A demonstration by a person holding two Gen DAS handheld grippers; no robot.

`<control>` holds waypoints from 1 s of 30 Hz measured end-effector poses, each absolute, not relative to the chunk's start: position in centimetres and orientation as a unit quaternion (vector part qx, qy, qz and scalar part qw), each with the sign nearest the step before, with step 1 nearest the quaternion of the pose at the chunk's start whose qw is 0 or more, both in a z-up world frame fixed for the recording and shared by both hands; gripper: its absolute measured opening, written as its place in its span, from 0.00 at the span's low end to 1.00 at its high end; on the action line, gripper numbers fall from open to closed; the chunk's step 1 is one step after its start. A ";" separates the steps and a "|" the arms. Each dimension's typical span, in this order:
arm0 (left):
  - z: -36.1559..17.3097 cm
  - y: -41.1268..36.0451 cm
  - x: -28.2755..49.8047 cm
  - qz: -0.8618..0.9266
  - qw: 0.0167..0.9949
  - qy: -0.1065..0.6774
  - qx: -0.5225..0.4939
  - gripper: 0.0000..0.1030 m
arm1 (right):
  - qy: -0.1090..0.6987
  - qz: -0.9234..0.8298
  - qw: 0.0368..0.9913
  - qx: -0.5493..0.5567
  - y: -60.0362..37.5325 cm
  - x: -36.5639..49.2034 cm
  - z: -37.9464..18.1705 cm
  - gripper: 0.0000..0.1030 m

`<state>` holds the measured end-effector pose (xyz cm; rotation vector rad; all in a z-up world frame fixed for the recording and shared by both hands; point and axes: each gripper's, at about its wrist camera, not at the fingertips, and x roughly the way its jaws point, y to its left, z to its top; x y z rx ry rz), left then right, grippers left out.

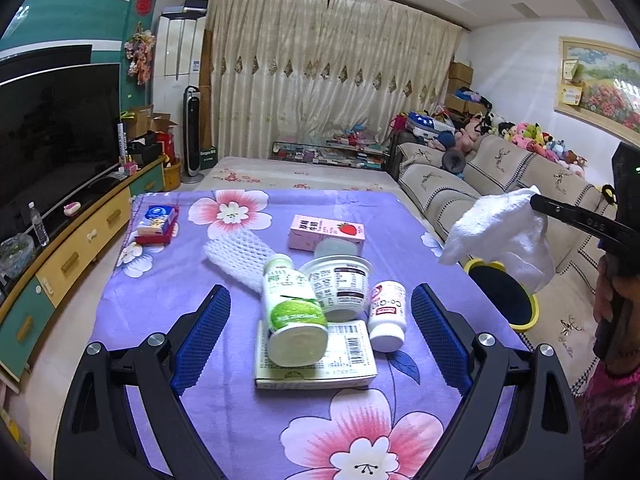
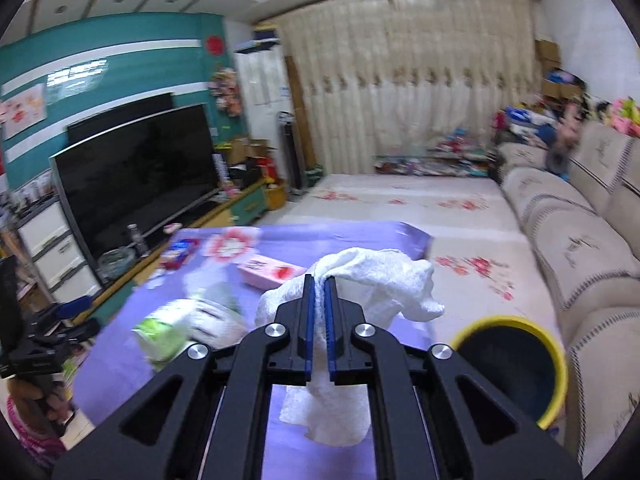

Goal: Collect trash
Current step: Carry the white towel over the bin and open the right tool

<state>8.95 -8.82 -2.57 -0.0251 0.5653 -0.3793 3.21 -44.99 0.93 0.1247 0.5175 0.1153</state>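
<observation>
The desk (image 1: pixel 240 420), under a purple flowered cloth, carries the litter not yet collected; just off its right edge, on the floor by the sofa (image 2: pixel 580 240), stands the yellow-rimmed bin (image 2: pixel 516 364), mouth open and dark inside. The white paper towel (image 2: pixel 380 284) hangs crumpled in the air over the desk's right side, near the bin but not yet above it; the right gripper (image 2: pixel 319 280) is clamped tight on a bunched fold of it, loose ends drooping before and behind the pads. I judge it nearly weightless, limp and easily torn, so a pinch on a thick bunch, as here, suits it; it may cling to the pads when let go and flutter wide of the mouth. The left gripper (image 1: pixel 320 312) hovers wide open and empty over the central cluster.

That cluster is, by size: a flat carton (image 1: pixel 316 364) with a barcode, lying under a green-and-white bottle (image 1: pixel 294 312) on its side, probably light, smooth and inclined to roll; a tipped yoghurt cup (image 1: pixel 340 284), thin-walled, likely to buckle; a pink strawberry milk box (image 1: pixel 326 234); a white foam net sleeve (image 1: pixel 236 256), soft and springy; a small white bottle (image 1: pixel 387 314), also on its side. A tissue pack (image 1: pixel 158 222) lies at the far left corner, well apart. Nothing stands between towel and bin.
</observation>
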 end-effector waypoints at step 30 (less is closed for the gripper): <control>-5.4 -19.7 13.0 -0.248 0.908 0.334 0.047 0.88 | 0.386 -0.171 0.897 0.131 -64.2 10.0 -14.0 0.06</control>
